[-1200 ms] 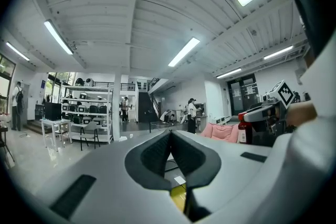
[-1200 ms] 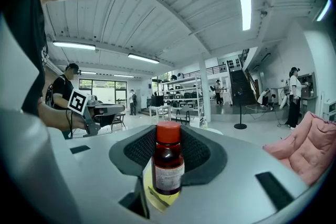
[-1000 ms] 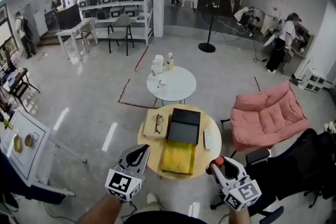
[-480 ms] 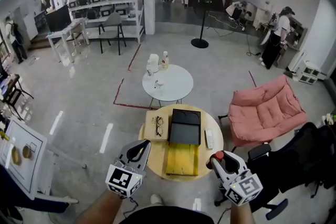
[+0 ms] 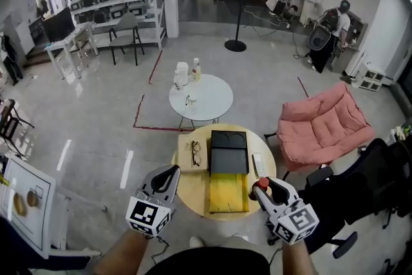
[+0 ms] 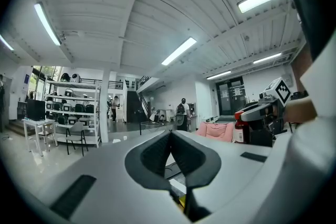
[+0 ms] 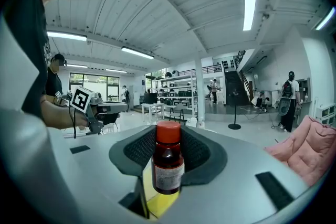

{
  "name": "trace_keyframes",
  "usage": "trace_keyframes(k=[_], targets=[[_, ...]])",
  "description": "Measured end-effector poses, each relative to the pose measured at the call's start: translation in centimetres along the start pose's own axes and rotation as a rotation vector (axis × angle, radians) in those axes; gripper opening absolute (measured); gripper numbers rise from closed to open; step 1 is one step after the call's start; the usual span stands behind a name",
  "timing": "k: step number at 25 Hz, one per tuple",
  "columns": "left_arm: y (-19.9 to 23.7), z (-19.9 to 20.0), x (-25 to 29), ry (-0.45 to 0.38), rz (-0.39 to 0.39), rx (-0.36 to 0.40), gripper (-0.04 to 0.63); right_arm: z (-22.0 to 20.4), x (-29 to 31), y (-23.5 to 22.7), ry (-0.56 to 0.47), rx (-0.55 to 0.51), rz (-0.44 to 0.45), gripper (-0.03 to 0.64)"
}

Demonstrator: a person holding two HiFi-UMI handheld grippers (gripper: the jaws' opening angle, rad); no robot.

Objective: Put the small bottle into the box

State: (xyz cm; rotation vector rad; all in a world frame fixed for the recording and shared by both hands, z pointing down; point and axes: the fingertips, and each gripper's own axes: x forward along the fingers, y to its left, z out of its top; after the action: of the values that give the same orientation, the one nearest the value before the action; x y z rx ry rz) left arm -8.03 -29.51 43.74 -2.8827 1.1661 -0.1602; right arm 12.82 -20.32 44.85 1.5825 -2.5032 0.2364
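**Spotter:** What do your grippers hold now?

**Operator:** My right gripper clamps the small bottle by its body, upright, with the red cap on top. My left gripper has its jaws pressed together and nothing is between them. The box lies in the middle of the frame, on the round wooden table. The bottle is at the lower right, just beside the table rim.

**Spotter:** How do you do this step well?

**Operator:** I judge that the step is to carry the bottle over the box. I want to hold it upright, bring it above the hollow part and lower it between the walls. Only then do I open the jaws. I cannot tell whether the black part or the yellow part is the hollow one, so I check this first.

**Spotter:** Is there room?

**Operator:** The sides are tight. The eyeglasses lie just left of the box, and a white remote lies just right of it. From the bottom of the frame the way looks free. The pink armchair and the black office chair stand at the right, well apart from this path.
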Motion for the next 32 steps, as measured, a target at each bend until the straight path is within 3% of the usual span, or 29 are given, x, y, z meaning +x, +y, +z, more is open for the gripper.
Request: trace_keyframes(k=[6, 19, 32], targets=[[0.6, -1.2, 1.0, 0.013, -0.003, -0.025, 0.017, -0.9, 2.2, -0.3, 0.017, 0.01, 0.016, 0.15], [1.8, -1.2, 5.1, 0.031, 0.069, -0.032, 0.017, -4.0, 6.5, -3.1, 0.104, -0.001, 0.113, 0.15], [-0.2, -1.3, 8.0, 0.036, 0.088, -0.026, 0.017, -8.5, 7.9, -5.0, 0.193, 0.016, 0.169, 0.15]])
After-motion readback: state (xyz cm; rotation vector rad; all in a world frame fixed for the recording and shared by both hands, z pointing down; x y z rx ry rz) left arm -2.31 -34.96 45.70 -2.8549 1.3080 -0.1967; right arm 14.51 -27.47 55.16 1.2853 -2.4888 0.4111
